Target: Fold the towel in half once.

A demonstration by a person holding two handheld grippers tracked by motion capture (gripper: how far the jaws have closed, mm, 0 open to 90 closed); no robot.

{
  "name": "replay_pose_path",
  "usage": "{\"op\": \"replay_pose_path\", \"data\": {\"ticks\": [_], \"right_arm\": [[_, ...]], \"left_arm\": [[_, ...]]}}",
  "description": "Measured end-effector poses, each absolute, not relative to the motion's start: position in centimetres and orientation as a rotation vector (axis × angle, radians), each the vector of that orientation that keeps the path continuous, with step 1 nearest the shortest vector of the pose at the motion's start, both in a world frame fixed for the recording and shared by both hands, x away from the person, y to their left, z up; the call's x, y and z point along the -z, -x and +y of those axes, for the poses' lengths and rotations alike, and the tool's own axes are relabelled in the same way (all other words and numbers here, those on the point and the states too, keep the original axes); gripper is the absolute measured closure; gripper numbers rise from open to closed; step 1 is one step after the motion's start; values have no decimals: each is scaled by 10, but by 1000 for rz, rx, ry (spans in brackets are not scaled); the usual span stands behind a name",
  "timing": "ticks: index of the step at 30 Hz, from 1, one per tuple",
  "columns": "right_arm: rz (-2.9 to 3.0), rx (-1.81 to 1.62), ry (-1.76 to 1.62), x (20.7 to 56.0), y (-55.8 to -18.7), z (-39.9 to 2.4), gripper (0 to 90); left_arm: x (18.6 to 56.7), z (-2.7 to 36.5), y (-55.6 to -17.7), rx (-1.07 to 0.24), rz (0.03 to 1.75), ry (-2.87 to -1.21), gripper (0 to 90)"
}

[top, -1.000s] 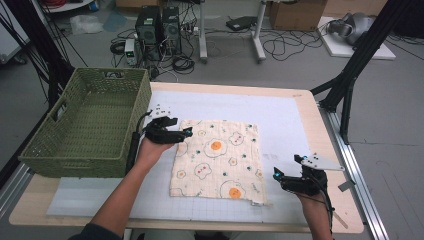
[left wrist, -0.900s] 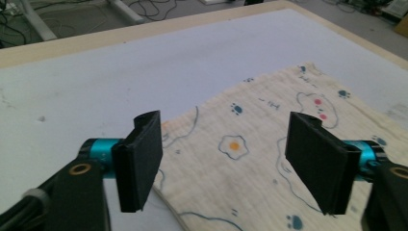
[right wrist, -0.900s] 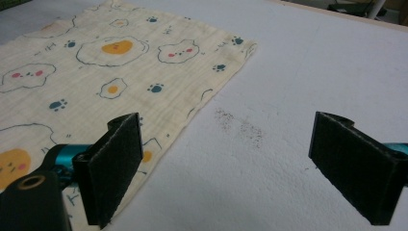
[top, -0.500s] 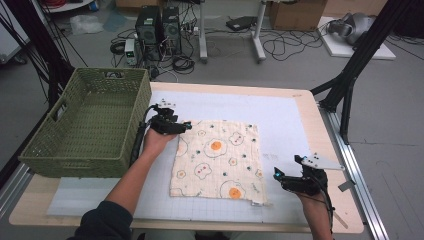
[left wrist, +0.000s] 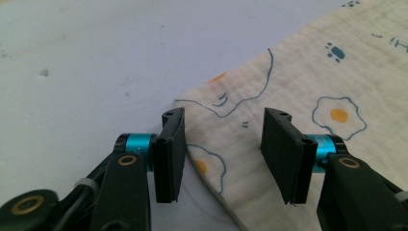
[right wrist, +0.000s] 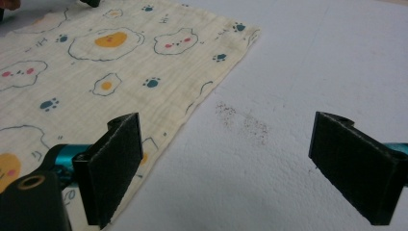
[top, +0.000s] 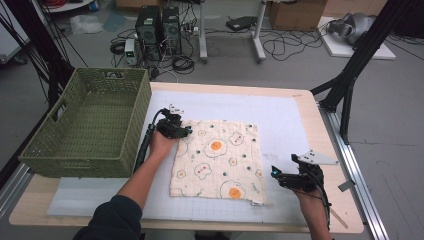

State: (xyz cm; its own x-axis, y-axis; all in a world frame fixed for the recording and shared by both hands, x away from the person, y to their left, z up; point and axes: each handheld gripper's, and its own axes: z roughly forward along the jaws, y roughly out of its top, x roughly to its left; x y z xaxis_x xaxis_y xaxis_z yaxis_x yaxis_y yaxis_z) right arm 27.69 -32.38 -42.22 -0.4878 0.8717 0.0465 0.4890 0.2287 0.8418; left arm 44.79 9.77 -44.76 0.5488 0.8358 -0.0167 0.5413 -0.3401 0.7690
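Egg-print cloth [top: 216,159] flat on white mat [top: 285,110], left gripper [left wrist: 225,144] at its far-left corner, jaws just closing, corner between them untouched, right gripper [right wrist: 231,168] gaping beside near-right edge, green basket [top: 90,125] left

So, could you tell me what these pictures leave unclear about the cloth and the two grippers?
- High view: the left gripper covers the cloth corner, so contact cannot be judged there.
- Left gripper view: its jaws straddle that corner with a gap, having just been closing; the bottom edge cuts off the cloth.
- High view: the basket near wall hides part of its floor.
- Right gripper view: the frame edge cuts off its right jaw.
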Motion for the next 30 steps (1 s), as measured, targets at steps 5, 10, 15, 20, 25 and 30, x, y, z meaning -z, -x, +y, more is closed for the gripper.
{"op": "replay_pose_path", "data": {"ticks": [5, 10, 15, 20, 25, 30], "right_arm": [[2099, -1183, -1275, 424, -299, -320, 109], [2126, -1154, -1306, 428, -332, -312, 109], [2172, -1107, -1309, 426, -363, -303, 109], [2215, -1037, -1322, 429, -393, -291, 114], [2227, -979, -1348, 435, -418, -279, 242], [2196, -1050, -1375, 440, -427, -271, 413]], "left_arm": [[448, 100, -447, -494, 1100, -2032, 568], [447, 106, -448, -462, 1120, -2011, 729], [447, 110, -449, -446, 1129, -1999, 825], [448, 108, -449, -462, 1119, -2002, 856], [447, 108, -448, -462, 1122, -2002, 859], [449, 109, -450, -455, 1121, -1987, 860]]}}
